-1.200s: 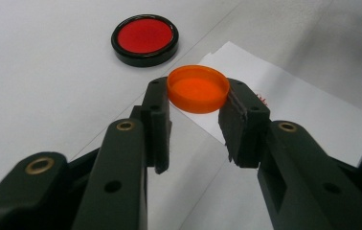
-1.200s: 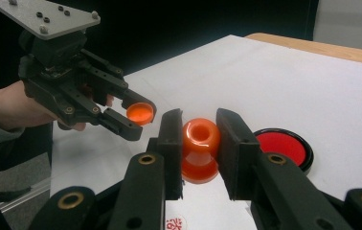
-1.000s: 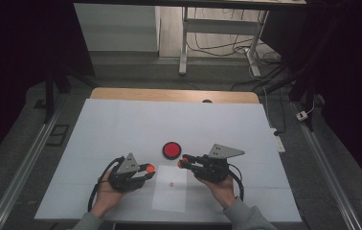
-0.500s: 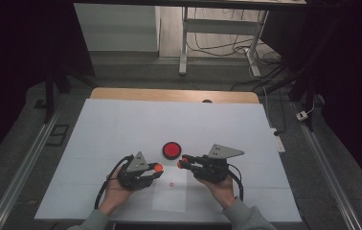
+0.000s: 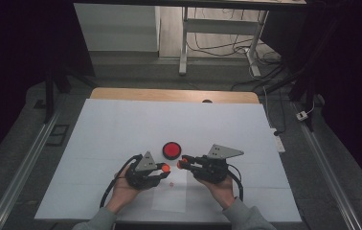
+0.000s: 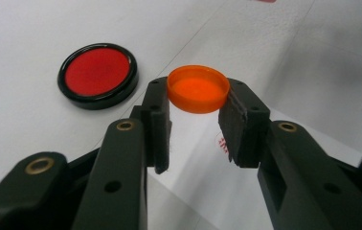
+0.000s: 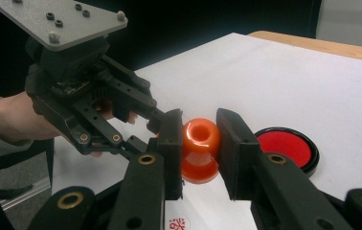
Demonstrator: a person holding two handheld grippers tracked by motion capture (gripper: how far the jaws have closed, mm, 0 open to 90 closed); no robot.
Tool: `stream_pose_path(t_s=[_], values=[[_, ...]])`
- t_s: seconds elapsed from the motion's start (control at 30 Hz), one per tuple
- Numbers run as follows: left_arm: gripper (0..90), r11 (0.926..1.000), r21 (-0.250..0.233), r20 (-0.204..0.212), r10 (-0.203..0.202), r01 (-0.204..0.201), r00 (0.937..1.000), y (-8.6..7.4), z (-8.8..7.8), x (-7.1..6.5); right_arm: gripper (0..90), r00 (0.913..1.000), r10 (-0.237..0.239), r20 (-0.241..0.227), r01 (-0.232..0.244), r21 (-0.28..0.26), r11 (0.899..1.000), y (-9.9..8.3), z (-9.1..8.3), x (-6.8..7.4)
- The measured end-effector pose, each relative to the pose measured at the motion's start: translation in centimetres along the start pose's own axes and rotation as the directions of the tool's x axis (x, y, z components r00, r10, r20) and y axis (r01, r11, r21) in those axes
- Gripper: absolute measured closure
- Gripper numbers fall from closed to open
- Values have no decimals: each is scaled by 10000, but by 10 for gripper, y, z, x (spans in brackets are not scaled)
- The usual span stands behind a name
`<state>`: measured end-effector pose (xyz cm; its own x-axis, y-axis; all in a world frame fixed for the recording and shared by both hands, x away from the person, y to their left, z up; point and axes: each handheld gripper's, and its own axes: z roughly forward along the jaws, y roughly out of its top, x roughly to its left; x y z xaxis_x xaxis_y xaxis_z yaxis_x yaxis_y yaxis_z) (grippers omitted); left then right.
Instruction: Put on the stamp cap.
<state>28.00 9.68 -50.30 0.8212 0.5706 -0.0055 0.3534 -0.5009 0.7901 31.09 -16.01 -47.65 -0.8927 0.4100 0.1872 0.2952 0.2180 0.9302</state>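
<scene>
— Two grippers sit low on the white table (image 5: 121, 129), around six o'clock in the high view. What does each one carry?

— The left gripper (image 6: 196, 120) pinches a shallow orange plastic cap (image 6: 198, 88) by its rim, open side up, the pads pressing on both sides of it. The right gripper (image 7: 199, 143) squeezes a small orange plastic bottle (image 7: 200, 148) by its neck, the round mouth facing the camera.

— Where do those two things lie relative to each other?

— In the high view the cap (image 5: 166, 168) and the bottle (image 5: 181, 165) face each other, close but apart, the bottle at three o'clock from the cap. Both are held just above the table.

— Anything else nearby?

— A round red disc with a black rim (image 5: 172, 150) lies flat on the table at twelve o'clock from the gap between the two gripper tips, near them but touching neither. In the left gripper view it sits at ten o'clock from the cap (image 6: 97, 75).
</scene>
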Motion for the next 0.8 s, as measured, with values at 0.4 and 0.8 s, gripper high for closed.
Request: stream_pose_path(t_s=[0.4, 0.8], values=[[645, 9997, 23, 312, 250, -251, 9992, 11, 15, -8, 717, 10000, -32, -64, 32, 67, 10000, -1, 2, 1], [645, 9991, -112, 480, 423, -418, 9980, 19, 18, -15, 717, 10000, -17, -79, 18, 200, 9998, -4, 5, 1]])
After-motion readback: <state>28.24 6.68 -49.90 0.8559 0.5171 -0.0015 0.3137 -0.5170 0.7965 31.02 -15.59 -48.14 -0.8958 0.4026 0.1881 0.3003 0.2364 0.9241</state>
